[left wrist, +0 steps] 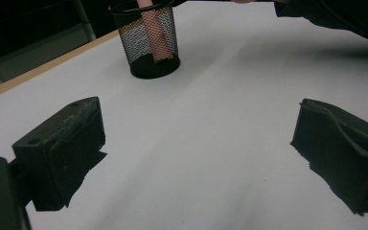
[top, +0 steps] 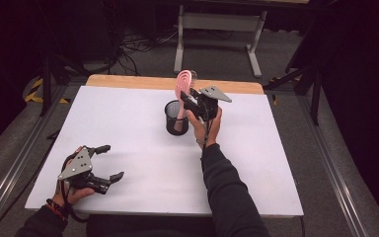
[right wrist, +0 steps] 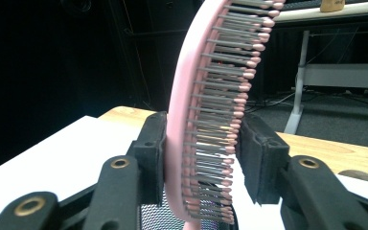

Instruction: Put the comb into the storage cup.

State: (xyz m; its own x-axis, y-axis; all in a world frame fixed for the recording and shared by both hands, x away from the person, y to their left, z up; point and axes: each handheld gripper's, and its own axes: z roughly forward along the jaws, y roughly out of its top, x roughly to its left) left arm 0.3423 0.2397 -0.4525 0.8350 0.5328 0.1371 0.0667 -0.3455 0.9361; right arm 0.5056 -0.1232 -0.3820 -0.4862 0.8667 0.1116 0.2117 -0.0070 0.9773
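Note:
A pink hairbrush stands upright with its handle down inside a black mesh cup near the middle of the white table. My right gripper reaches over the cup's rim and is shut on the brush head. In the right gripper view one pad lies against the back of the hairbrush, the other meets its bristle tips, and the cup shows below. My left gripper rests at the front left of the table, open with nothing between its fingers. The left gripper view looks across at the cup and the brush handle.
The white board lies on a wooden table whose far edge shows behind it. A metal table frame and cables stand on the floor beyond. A dark sleeve crosses the front right.

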